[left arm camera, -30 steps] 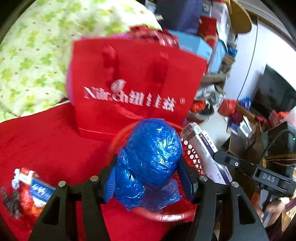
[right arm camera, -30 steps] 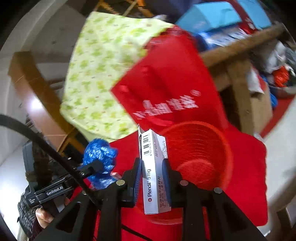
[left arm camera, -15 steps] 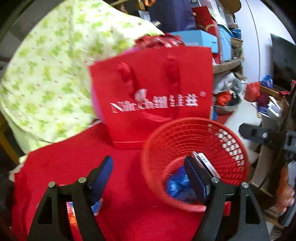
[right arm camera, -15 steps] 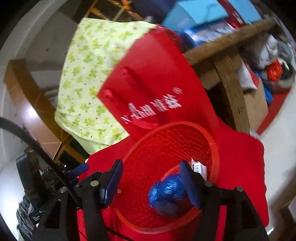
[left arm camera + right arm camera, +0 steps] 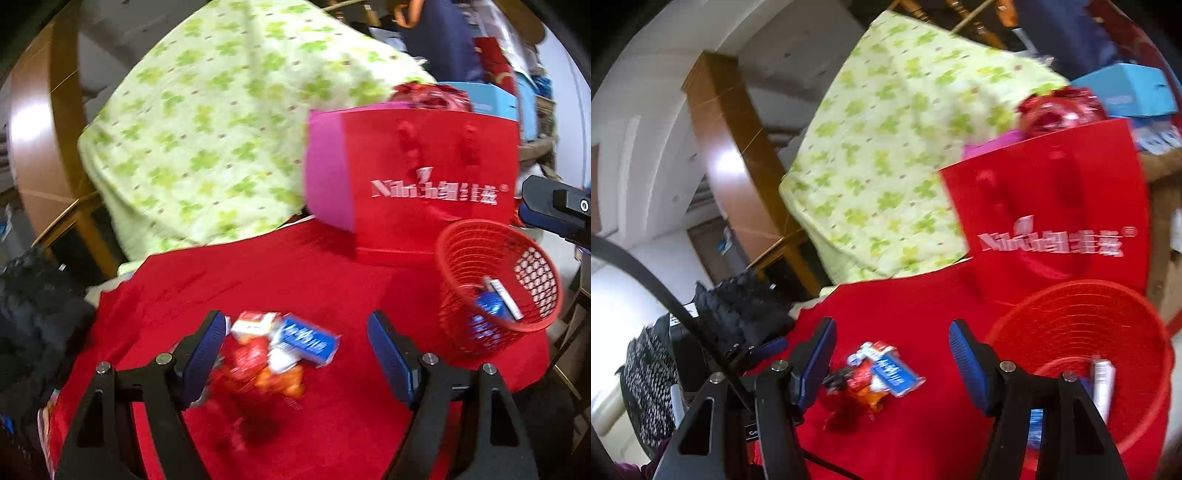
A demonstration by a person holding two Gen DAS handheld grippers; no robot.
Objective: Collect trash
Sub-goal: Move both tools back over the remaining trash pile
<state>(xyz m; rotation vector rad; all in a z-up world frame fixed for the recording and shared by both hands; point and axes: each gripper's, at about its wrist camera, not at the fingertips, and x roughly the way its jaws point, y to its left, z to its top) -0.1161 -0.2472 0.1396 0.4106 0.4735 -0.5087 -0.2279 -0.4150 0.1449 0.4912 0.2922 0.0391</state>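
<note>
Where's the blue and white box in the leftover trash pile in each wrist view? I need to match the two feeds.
Left wrist: the blue and white box lies lower centre, on the right side of the pile, between the open gripper's fingers.
Right wrist: the blue and white box lies lower centre, again on the pile's right side.
Shared landmark: the red mesh basket, to the right of the pile in both.

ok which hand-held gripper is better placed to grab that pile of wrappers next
Left, probably. The left hand-held gripper is open, its fingers framing the wrapper pile. The right hand-held gripper, also open, looks farther back.
</note>
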